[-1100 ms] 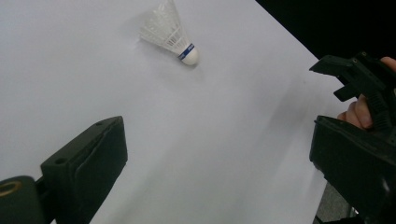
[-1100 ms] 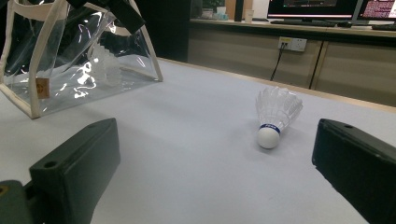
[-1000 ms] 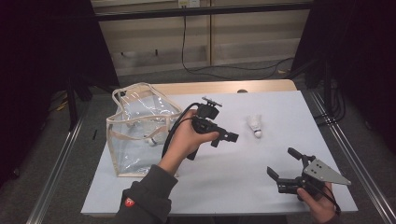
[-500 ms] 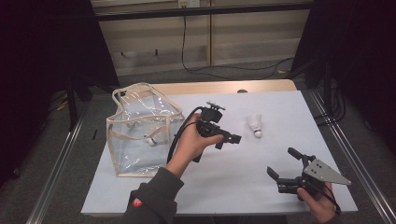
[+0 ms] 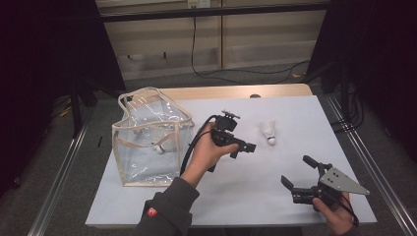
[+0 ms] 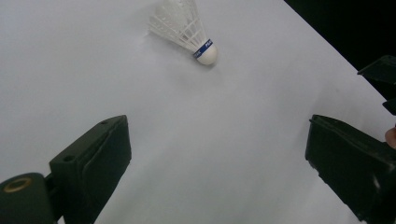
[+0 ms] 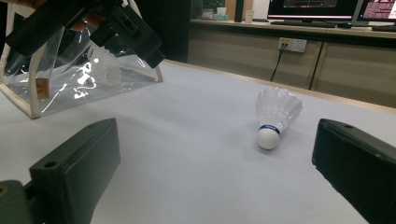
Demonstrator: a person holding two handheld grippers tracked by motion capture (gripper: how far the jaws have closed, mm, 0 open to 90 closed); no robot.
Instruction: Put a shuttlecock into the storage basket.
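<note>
**While one shuttlecock waits in the bag, the left claw lines up on the other**

With its jaws spread wide and holding nothing, the left claw hangs above the middle of the bench, pointed toward the shuttlecock that lies on its side nearer the far edge. In the left gripper view the cork end points roughly toward the claw, so the jaws look set to close across it, though they stand well apart from it yet.

The clear bag stands upright at the left edge, mouth open upward, apparently to take what is dropped in; a second shuttlecock already lies inside.

Near the front right corner the right claw rests low, also open and empty, seemingly kept out of the way.
</note>
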